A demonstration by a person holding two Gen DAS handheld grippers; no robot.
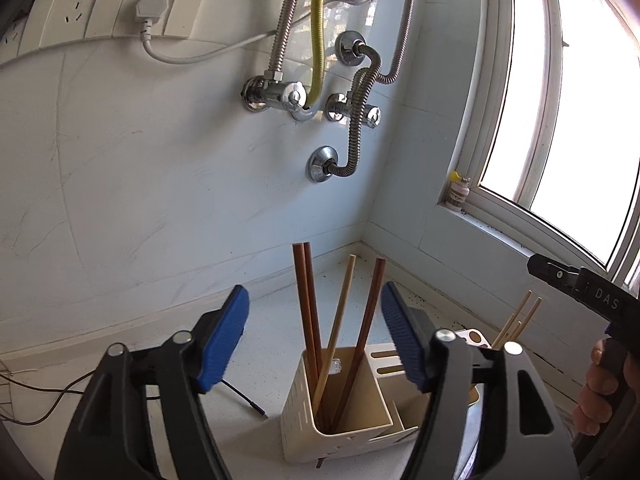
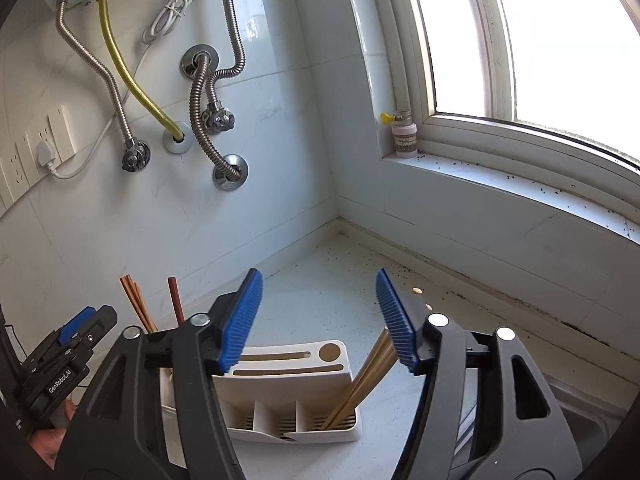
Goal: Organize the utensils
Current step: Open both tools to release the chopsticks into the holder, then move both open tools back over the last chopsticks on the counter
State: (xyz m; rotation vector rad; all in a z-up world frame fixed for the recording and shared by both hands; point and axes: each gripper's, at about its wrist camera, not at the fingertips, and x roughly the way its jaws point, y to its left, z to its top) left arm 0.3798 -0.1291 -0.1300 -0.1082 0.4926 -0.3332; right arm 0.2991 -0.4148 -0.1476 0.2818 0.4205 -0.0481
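Hovering with my left gripper (image 1: 314,316) and right gripper (image 2: 319,312) both spread and empty, I am judging the chopsticks (image 1: 306,304) at twelve o'clock in the holder (image 1: 340,420) as light, stiff, slippery, best pinched mid-shaft.

White letters "DAS" stand on the black body of the right hand-held gripper (image 1: 534,268), cut off at the picture's edge. The left hand-held gripper (image 2: 86,316) carries "GenRobot.AI" in white on its black side.
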